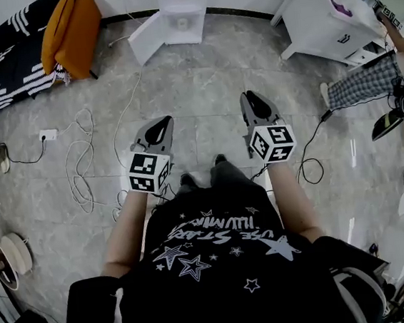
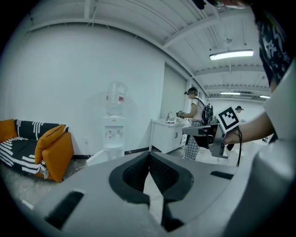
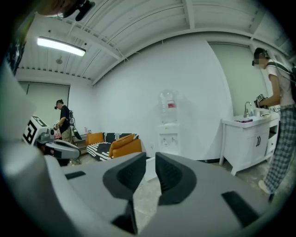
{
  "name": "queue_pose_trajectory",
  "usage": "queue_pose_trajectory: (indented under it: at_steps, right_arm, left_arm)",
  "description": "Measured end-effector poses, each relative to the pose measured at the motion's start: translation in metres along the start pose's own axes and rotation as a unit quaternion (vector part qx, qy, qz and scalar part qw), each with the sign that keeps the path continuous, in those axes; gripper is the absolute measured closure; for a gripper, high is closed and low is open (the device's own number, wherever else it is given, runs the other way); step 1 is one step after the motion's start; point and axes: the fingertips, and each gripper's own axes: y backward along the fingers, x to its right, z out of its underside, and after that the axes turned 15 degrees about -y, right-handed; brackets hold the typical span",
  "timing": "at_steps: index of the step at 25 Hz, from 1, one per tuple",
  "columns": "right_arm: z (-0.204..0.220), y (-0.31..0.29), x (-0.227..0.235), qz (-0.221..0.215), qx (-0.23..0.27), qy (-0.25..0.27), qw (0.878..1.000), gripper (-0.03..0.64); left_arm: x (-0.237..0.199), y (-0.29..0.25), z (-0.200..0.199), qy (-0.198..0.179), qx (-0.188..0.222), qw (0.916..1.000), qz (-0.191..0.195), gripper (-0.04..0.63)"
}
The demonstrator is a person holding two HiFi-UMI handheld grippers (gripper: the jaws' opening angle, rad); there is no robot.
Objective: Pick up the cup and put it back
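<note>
Neither gripper holds anything: the left gripper has its jaws pressed together at the tips, and the right gripper shows a narrow gap with only floor behind it. I judge this the approach stage (no cup shows in any view), so finding it comes next. The shirt print is upside down and unclear. Beyond both jaws, the water dispenser has an unreadable red label.
</note>
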Motion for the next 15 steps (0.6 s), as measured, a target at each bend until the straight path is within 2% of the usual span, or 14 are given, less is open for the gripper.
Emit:
queue_pose_trajectory:
  at_steps: [4, 11, 15]
  right_arm:
    - [0.013, -0.008, 0.002, 0.012, -0.012, -0.010, 1.000, 0.506]
    - [0.024, -0.054, 0.015, 0.001, -0.039, -0.043, 0.998, 0.392]
    - [0.024, -0.097, 0.035, -0.007, -0.051, -0.060, 0.997, 0.373]
  left_arm:
    - [-0.012, 0.003, 0.006, 0.000, -0.002, 1.0000, -0.002, 0.586]
    - [-0.042, -0.022, 0.016, 0.015, -0.017, 0.9995, -0.022, 0.586]
    - [-0.062, -0.046, 0.024, 0.015, -0.038, 0.9985, -0.037, 0.586]
